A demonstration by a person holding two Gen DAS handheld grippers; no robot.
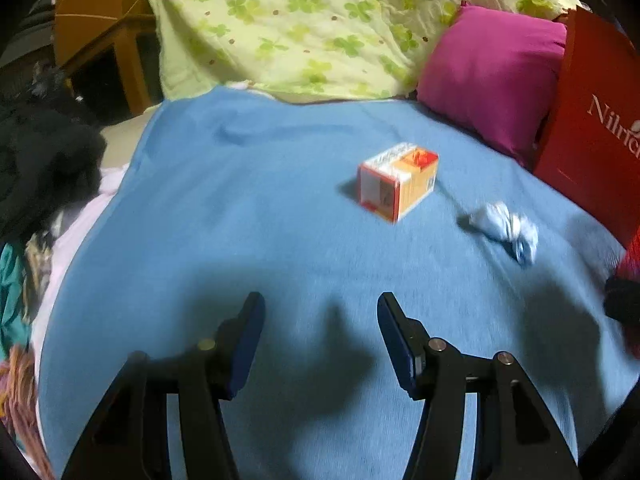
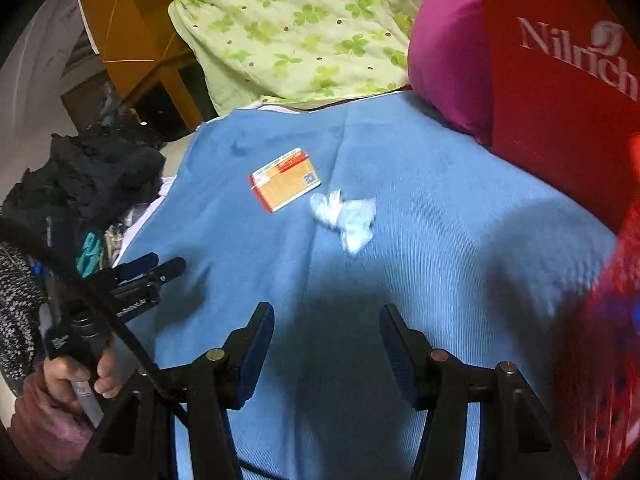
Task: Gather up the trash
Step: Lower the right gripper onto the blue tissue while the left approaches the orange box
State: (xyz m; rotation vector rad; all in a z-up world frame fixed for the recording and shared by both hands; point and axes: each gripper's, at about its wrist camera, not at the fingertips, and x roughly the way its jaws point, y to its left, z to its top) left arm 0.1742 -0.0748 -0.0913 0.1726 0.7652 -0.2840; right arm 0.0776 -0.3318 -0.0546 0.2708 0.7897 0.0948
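2 pieces of trash lie on the blue bed [image 1: 240, 208]: a box [image 1: 396, 180] and, just beside it, a crumpled tissue [image 2: 346, 216]. Best take the tissue first, pinching its middle. Left tongs [image 1: 320, 336] and right tongs [image 2: 326, 344] both hover low, apart, empty, pointing forward.

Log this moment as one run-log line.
left gripper: open, empty | right gripper: open, empty | small box, crumpled tissue: on blue blanket, untouched | red bag: right
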